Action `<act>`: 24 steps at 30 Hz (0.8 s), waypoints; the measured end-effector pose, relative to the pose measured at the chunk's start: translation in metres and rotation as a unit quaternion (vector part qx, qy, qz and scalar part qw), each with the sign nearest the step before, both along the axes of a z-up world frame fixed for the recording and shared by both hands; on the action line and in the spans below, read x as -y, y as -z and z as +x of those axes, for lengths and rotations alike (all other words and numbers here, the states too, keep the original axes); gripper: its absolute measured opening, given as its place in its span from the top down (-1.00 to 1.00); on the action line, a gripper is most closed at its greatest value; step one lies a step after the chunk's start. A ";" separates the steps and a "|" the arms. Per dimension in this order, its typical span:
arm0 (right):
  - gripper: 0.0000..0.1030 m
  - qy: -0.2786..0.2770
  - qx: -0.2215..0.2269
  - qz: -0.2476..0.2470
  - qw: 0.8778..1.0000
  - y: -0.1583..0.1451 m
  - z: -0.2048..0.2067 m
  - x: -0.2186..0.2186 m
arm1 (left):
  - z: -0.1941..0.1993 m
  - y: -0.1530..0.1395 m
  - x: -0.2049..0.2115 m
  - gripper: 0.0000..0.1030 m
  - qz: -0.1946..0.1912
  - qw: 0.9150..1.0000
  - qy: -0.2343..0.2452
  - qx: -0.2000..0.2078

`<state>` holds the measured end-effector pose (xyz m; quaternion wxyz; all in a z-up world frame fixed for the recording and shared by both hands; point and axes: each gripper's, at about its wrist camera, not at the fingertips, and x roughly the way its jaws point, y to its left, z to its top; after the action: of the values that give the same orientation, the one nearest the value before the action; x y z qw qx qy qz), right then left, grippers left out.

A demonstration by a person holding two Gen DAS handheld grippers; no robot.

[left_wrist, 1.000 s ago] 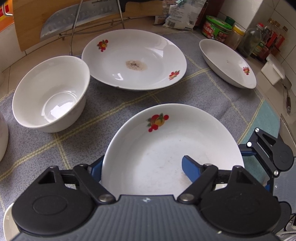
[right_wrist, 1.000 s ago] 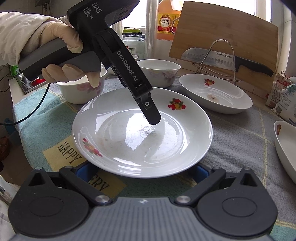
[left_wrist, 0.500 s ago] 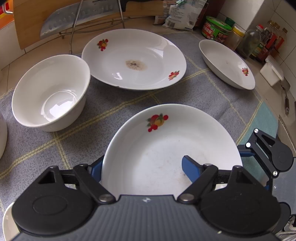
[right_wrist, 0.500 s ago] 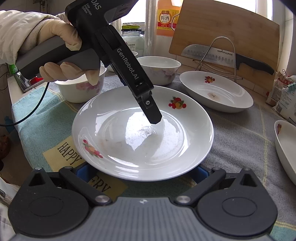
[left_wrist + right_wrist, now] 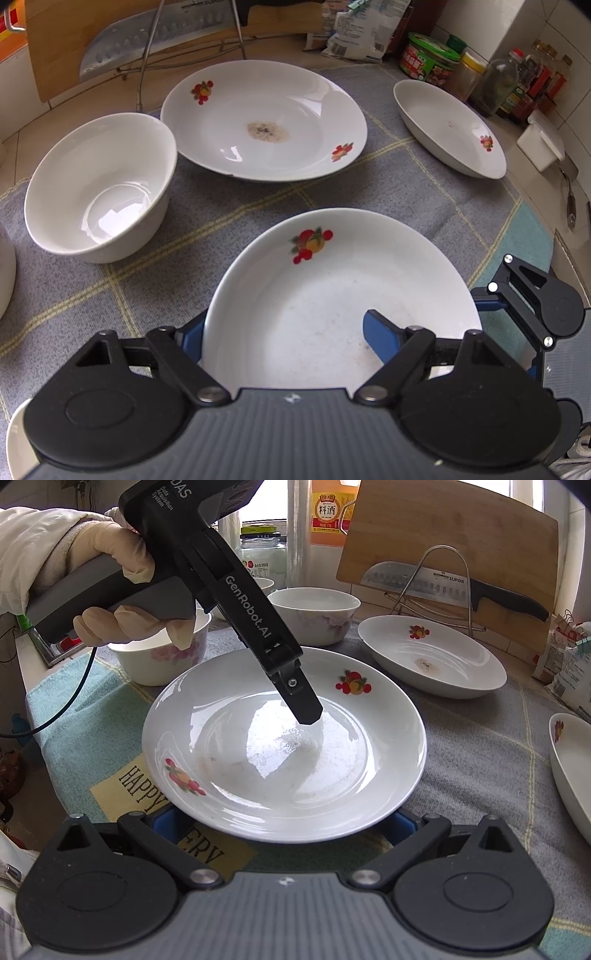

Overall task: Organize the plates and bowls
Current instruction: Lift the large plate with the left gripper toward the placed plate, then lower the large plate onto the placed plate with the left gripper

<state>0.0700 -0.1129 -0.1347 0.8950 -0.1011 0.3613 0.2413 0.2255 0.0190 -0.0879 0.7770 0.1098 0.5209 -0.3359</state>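
The left gripper (image 5: 308, 710) is angling down, its jaws gripping the plate (image 5: 369, 760) at the 9 o'clock rim; the right gripper's (image 5: 284, 825) jaws are straddling the 6 o'clock rim, grip unclear.

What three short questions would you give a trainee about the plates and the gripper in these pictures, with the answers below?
1. True or false: the far white ceramic plate, in front of the wooden cutting board, is clean.
2. Choose one. Where does the fully visible blue finger of the left gripper reach?
A. inside the near white fruit-print plate
B. into the deep white bowl
C. onto the grey cloth
3. In the right wrist view, how many fruit prints does the near white fruit-print plate show?

Key: 1 false, as it has a brown stain in the middle. 2 A. 3 two.
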 end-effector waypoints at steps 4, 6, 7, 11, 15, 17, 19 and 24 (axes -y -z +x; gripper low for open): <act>-1.00 -0.002 0.001 -0.004 1.000 -0.002 0.000 0.001 | -0.001 -0.002 0.001 -0.63 -0.002 1.000 0.000 0.001; -1.00 -0.002 0.003 -0.007 1.000 -0.003 0.001 0.001 | -0.002 -0.004 0.002 -0.63 -0.003 1.000 0.000 0.002; -1.00 -0.003 0.004 -0.008 1.000 -0.004 0.001 0.002 | -0.002 -0.005 0.002 -0.63 -0.003 1.000 0.000 0.003; -1.00 -0.005 0.009 -0.012 1.000 -0.008 0.002 0.005 | -0.003 -0.010 0.006 -0.63 -0.005 1.000 -0.002 0.005; -1.00 -0.008 0.013 -0.017 1.000 -0.012 0.002 0.010 | -0.003 -0.015 0.012 -0.63 -0.008 1.000 -0.004 0.008; -1.00 -0.009 0.015 -0.018 1.000 -0.015 0.002 0.014 | -0.002 -0.018 0.016 -0.63 -0.010 1.000 -0.006 0.009; -1.00 -0.010 0.017 -0.020 1.000 -0.017 0.003 0.018 | -0.003 -0.021 0.020 -0.63 -0.012 1.000 -0.005 0.012; -1.00 -0.011 0.023 -0.025 0.999 -0.024 0.003 0.030 | -0.003 -0.028 0.034 -0.63 -0.016 1.000 -0.007 0.017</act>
<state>0.0733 -0.1432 -0.1111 0.8977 -0.1331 0.3450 0.2395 0.2226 -0.0152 -0.0597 0.7897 0.0999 0.5030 -0.3367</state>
